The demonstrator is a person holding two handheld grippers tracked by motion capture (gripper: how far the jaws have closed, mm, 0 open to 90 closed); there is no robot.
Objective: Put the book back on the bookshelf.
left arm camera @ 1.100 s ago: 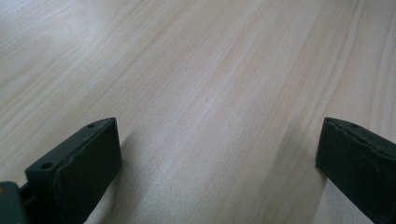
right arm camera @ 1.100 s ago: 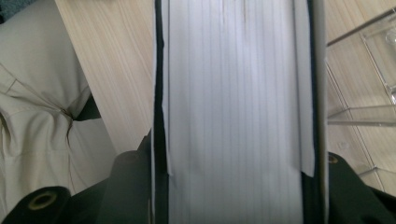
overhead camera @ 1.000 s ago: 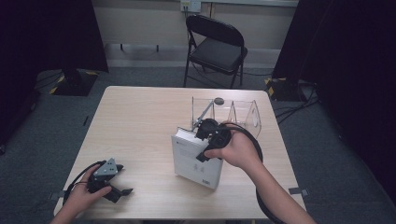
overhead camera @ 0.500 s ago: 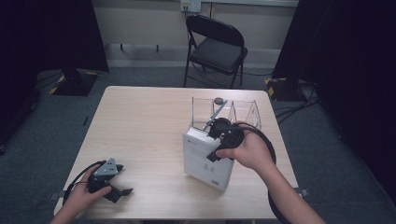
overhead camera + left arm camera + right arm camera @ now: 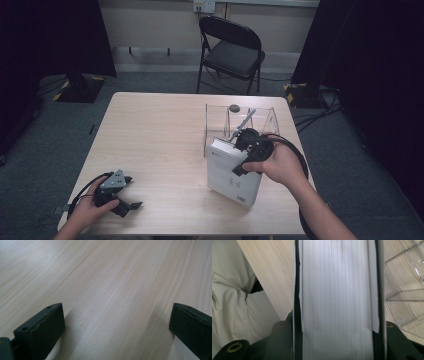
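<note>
White book is clamped edgewise in the right gripper, just before the clear rack; next, probably, slot it upright between dividers. Left gripper rests wide open, empty.

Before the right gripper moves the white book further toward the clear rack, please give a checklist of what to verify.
1. Right gripper is shut on the white book: ok; the page edges sit between both jaws in the right gripper view.
2. Book is clear of the table: cannot tell.
3. Clear acrylic rack stands upright: ok.
4. A slot in the rack is free: ok, though a small dark object lies by the rack.
5. Left gripper is open, away from the book: ok.
</note>
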